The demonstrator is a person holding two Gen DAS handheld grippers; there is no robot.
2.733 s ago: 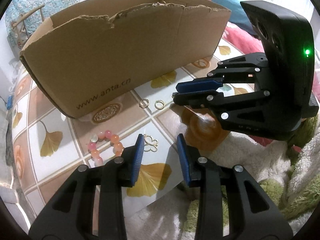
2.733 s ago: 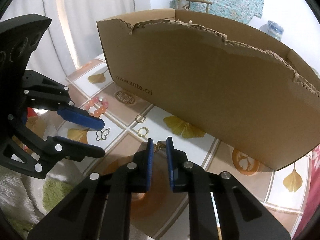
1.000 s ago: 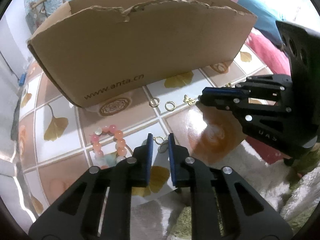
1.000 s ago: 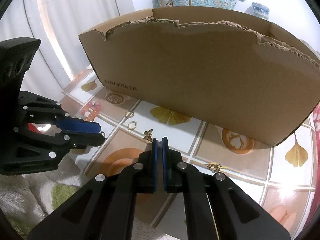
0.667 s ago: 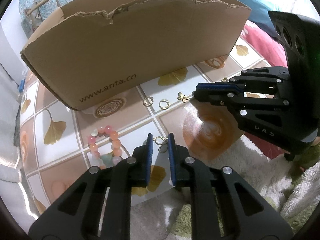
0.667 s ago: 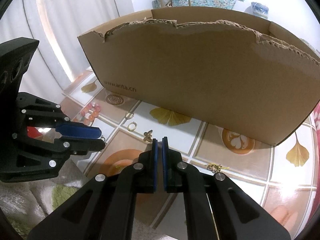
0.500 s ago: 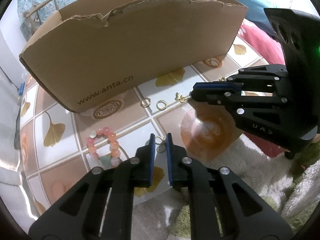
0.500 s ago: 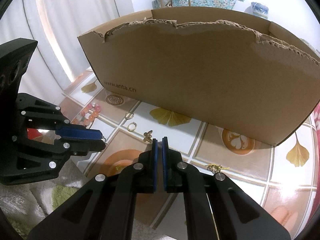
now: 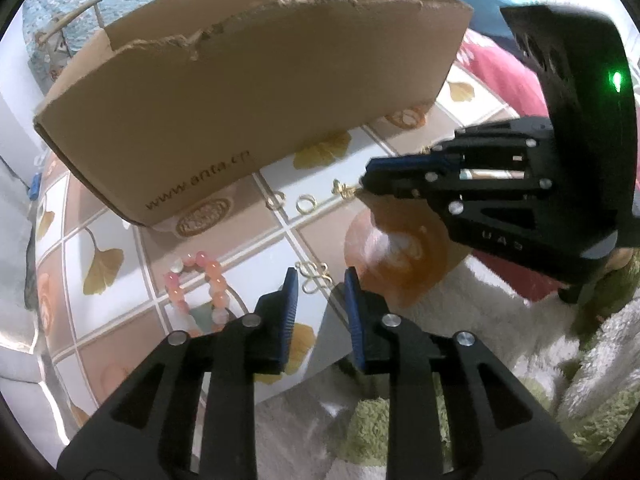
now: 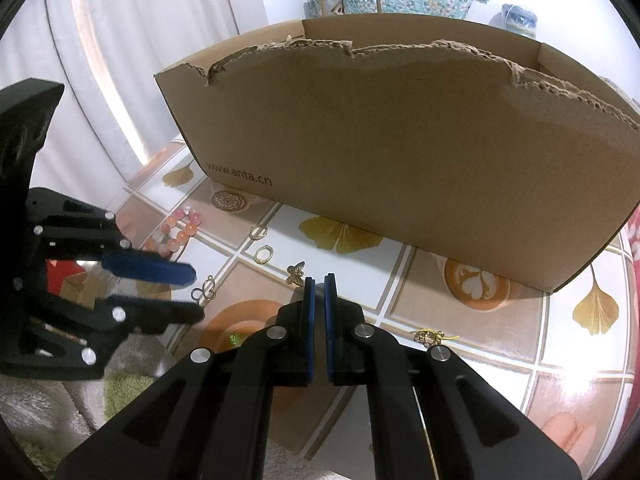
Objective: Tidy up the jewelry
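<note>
- Hovering over the desk [image 9: 120, 236], the left hand-held gripper [image 9: 318, 300] had just been opening; its jaws stood apart with a gold charm [image 9: 312, 276] lying just ahead between the tips, unpinched.
- A bead bracelet [image 9: 200, 288] lay to its left; two rings [image 9: 290, 202] sat farther ahead, near the box [image 9: 248, 92].
- The right hand-held gripper [image 10: 319, 282] had its jaws together on nothing, a butterfly charm [image 10: 295, 273] just left of its tips.
- Another gold piece [image 10: 430, 336] lay to its right.
</note>
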